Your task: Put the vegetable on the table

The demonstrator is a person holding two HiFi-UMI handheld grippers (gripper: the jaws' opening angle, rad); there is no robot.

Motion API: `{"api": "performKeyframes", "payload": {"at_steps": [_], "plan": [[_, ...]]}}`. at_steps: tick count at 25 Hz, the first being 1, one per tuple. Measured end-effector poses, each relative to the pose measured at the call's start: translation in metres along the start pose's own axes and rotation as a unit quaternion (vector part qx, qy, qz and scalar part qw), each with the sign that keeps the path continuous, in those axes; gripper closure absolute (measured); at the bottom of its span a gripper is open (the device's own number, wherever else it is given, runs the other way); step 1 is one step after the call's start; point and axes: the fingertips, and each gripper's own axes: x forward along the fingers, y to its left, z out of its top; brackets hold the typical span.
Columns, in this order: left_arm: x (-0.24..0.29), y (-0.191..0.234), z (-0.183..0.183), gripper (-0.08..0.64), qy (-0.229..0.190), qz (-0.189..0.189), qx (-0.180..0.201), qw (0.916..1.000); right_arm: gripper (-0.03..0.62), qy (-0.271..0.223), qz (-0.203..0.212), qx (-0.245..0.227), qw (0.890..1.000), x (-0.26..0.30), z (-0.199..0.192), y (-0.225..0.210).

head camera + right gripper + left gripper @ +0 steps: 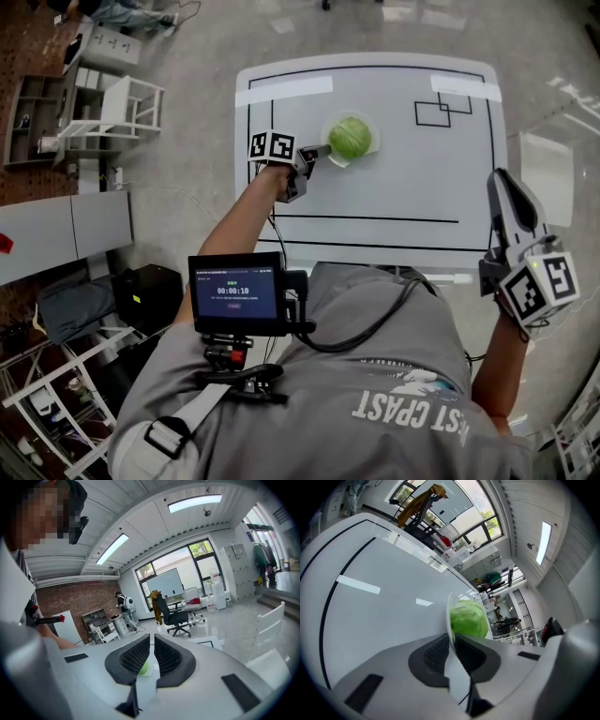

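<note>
A round green cabbage (pixel 350 137) sits in a shallow white plate (pixel 369 150) on the white table (pixel 394 192), towards its far left. My left gripper (pixel 320 152) is shut on the plate's near-left rim. In the left gripper view the plate's rim (pixel 450 616) runs edge-on between the jaws of my left gripper (pixel 452 638), with the cabbage (pixel 469 618) just beyond. My right gripper (pixel 502 180) hangs off the table's right edge, shut and holding nothing. In the right gripper view a sliver of the cabbage (pixel 143 668) shows through the thin gap of my right gripper (pixel 152 637).
Black taped lines frame the table, with two small overlapping rectangles (pixel 442 110) at the far right. White shelving (pixel 105 101) stands on the floor to the left. A small monitor (pixel 235 292) hangs at the person's chest. An office chair (pixel 179 617) and a white chair (pixel 270 639) stand beyond.
</note>
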Motion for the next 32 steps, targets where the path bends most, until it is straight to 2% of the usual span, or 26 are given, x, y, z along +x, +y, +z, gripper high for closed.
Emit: {"api": "performKeyframes", "payload": {"at_steps": [12,17,19,23,32], "plan": [[-0.004,0.019,-0.004,0.497,0.071,0.06,0.039,0.9949,0.581,-0.015,-0.004,0.008,1.0,-0.006,0.004,-0.015],[-0.007,0.019,0.002,0.486,0.087,0.082,0.044,0.9919,0.581,-0.015,-0.005,0.006,1.0,-0.01,0.02,-0.024],[-0.009,0.02,-0.013,0.48,0.095,0.094,0.048,0.9898,0.581,-0.021,-0.004,0.006,1.0,-0.025,0.014,-0.023],[-0.012,0.03,-0.076,0.476,0.113,0.124,0.065,0.9837,0.581,-0.028,-0.006,0.009,1.0,-0.075,-0.027,-0.009],[-0.025,0.026,-0.07,0.476,0.133,0.16,0.094,0.9735,0.581,-0.022,0.009,0.006,1.0,-0.071,-0.015,-0.016]]}}
